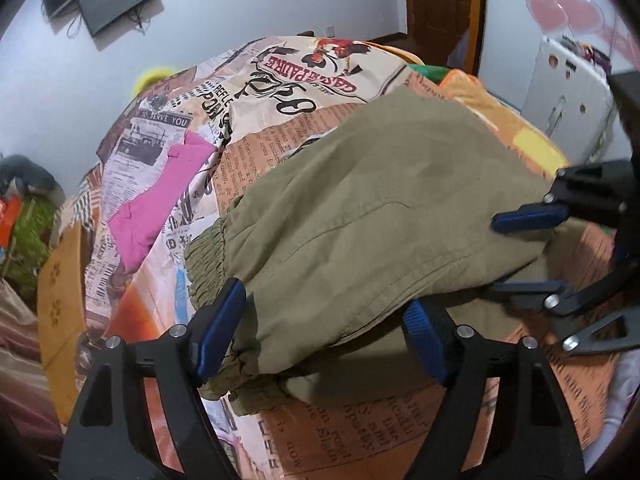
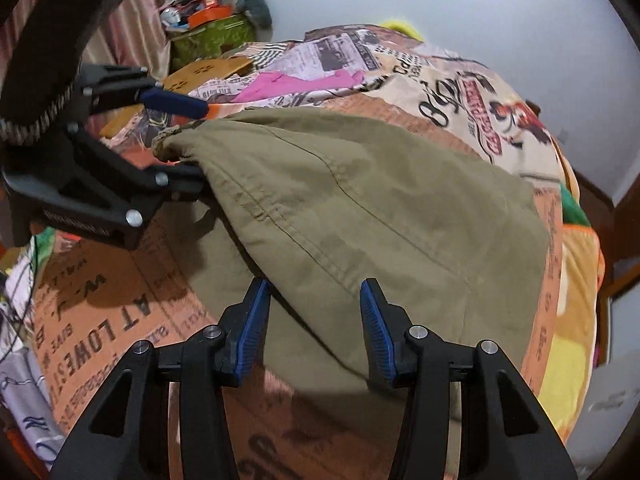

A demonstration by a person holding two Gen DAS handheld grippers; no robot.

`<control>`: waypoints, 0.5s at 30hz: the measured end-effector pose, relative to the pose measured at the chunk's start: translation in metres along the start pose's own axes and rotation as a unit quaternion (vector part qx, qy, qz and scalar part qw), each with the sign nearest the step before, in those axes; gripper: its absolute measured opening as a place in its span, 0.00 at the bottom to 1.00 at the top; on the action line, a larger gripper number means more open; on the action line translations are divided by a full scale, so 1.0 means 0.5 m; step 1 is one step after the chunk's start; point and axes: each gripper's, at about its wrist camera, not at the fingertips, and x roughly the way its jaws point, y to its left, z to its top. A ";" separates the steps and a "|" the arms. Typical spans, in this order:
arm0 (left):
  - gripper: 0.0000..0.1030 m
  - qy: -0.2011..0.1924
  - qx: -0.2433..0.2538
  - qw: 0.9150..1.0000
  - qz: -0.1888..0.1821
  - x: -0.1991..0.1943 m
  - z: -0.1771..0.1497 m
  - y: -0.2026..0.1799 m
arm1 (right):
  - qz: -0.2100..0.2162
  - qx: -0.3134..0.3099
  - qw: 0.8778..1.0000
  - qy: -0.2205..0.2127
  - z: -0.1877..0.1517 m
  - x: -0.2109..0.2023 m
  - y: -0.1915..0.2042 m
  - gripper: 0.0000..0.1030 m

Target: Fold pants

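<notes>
Olive-green pants [image 1: 380, 200] lie folded over on a bed with a newspaper-print sheet [image 1: 280, 132]; they also show in the right wrist view [image 2: 360, 200]. My left gripper [image 1: 324, 328] is open, its blue pads on either side of the cuff end, with the top layer of cloth draped between them. My right gripper [image 2: 316, 328] is open around the pants' near edge, with cloth lying between the fingers. The right gripper also shows in the left wrist view [image 1: 524, 252], and the left gripper in the right wrist view [image 2: 188, 140], both with jaws apart at the fabric.
A pink garment [image 1: 160, 200] lies on the sheet beyond the pants and shows in the right wrist view too [image 2: 288, 80]. A cluttered green box [image 2: 212, 36] stands by the far wall. A white cabinet [image 1: 568, 92] stands beside the bed.
</notes>
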 end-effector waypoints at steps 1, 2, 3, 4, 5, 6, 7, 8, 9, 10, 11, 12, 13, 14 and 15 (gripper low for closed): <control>0.76 0.000 -0.005 1.000 -0.004 -0.001 0.002 0.002 | 0.001 -0.001 1.000 -0.002 0.003 0.003 -0.001 0.43; 0.76 -0.001 -0.009 1.000 -0.006 -0.002 0.003 0.002 | 0.000 0.001 1.000 -0.003 0.007 0.007 -0.006 0.42; 0.76 -0.001 -0.011 1.000 -0.012 -0.002 0.001 0.001 | -0.002 0.005 1.000 -0.007 0.009 0.008 -0.009 0.33; 0.76 0.001 -0.010 1.000 -0.018 -0.003 -0.003 -0.003 | 0.002 0.011 1.000 -0.011 0.012 0.010 -0.015 0.22; 0.76 0.002 -0.010 1.000 -0.024 -0.002 -0.005 -0.005 | 0.009 0.020 1.000 -0.013 0.015 0.010 -0.021 0.17; 0.76 0.004 -0.009 0.999 -0.034 0.000 -0.011 -0.012 | 0.015 0.028 0.999 -0.017 0.018 0.010 -0.028 0.09; 0.76 0.005 -0.004 0.999 -0.034 0.002 -0.016 -0.020 | 0.022 0.035 0.999 -0.023 0.018 0.005 -0.032 0.09; 0.74 0.005 0.000 1.000 -0.029 0.004 -0.017 -0.026 | 0.023 0.035 0.999 -0.027 0.021 0.004 -0.033 0.08; 0.67 0.004 0.006 1.000 -0.019 0.005 -0.020 -0.032 | 0.024 0.033 0.999 -0.029 0.021 0.000 -0.032 0.07; 0.59 0.003 0.010 1.000 -0.011 0.006 -0.021 -0.038 | 0.024 0.032 0.999 -0.029 0.022 -0.002 -0.031 0.07; 0.55 0.003 0.010 1.000 -0.010 0.007 -0.021 -0.041 | 0.025 0.031 0.999 -0.030 0.022 -0.007 -0.029 0.07; 0.44 0.001 0.007 1.000 -0.013 0.005 -0.020 -0.042 | 0.026 0.029 0.999 -0.031 0.021 -0.012 -0.027 0.07; 0.32 -0.001 0.004 1.000 -0.018 0.002 -0.019 -0.042 | 0.028 0.027 0.999 -0.032 0.021 -0.016 -0.025 0.07; 0.29 -0.003 0.002 1.000 -0.020 -0.003 -0.017 -0.041 | 0.028 0.024 0.999 -0.033 0.020 -0.023 -0.021 0.07; 0.27 -0.007 0.000 1.000 -0.021 -0.009 -0.016 -0.040 | 0.028 0.020 0.999 -0.035 0.019 -0.031 -0.016 0.07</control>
